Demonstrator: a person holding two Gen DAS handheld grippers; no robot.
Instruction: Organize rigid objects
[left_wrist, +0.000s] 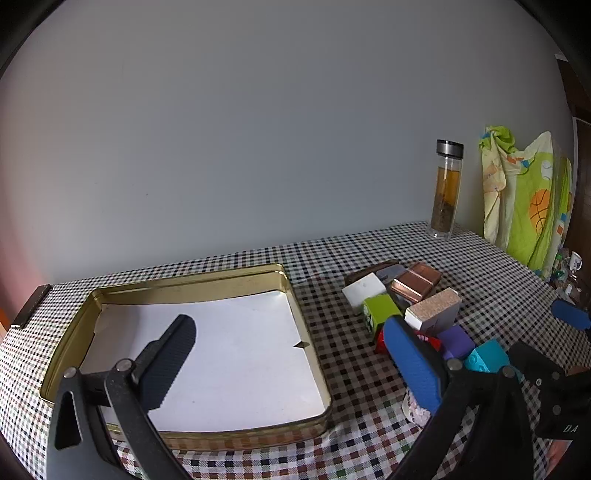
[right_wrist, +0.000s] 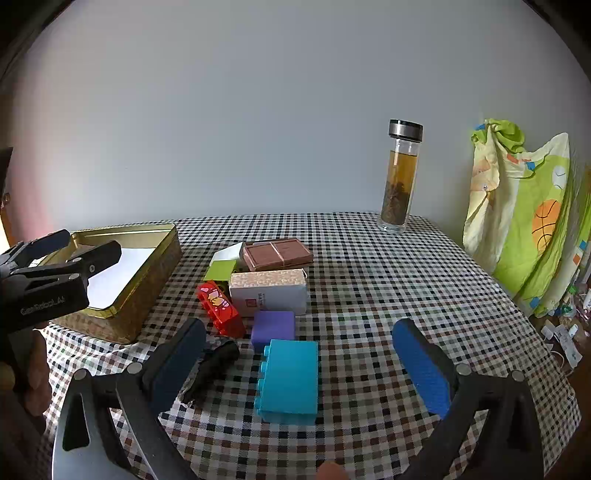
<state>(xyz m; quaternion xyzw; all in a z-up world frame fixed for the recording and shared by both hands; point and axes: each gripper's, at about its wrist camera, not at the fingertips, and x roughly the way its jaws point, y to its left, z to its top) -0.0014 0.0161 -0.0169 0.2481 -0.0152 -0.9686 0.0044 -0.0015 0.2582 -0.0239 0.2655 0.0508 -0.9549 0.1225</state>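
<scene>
A gold tin tray (left_wrist: 184, 288) lined with white paper sits on the checked tablecloth; it also shows in the right wrist view (right_wrist: 147, 284). My left gripper (left_wrist: 291, 354) is open and empty above the tray's right half. A pile of rigid objects lies right of the tray: a cyan toy brick (right_wrist: 290, 380), a purple block (right_wrist: 273, 326), a red toy brick (right_wrist: 219, 308), a white and beige box (right_wrist: 269, 291), a brown box (right_wrist: 277, 254), a green block (right_wrist: 219, 271). My right gripper (right_wrist: 299, 347) is open, its fingers on either side of the cyan brick, apart from it.
A glass bottle of tea (right_wrist: 400, 177) stands at the back by the wall. A green patterned cloth bag (right_wrist: 524, 221) hangs past the table's right edge. A small dark object (right_wrist: 214, 365) lies by my right gripper's left finger. The left gripper shows in the right wrist view (right_wrist: 62, 247).
</scene>
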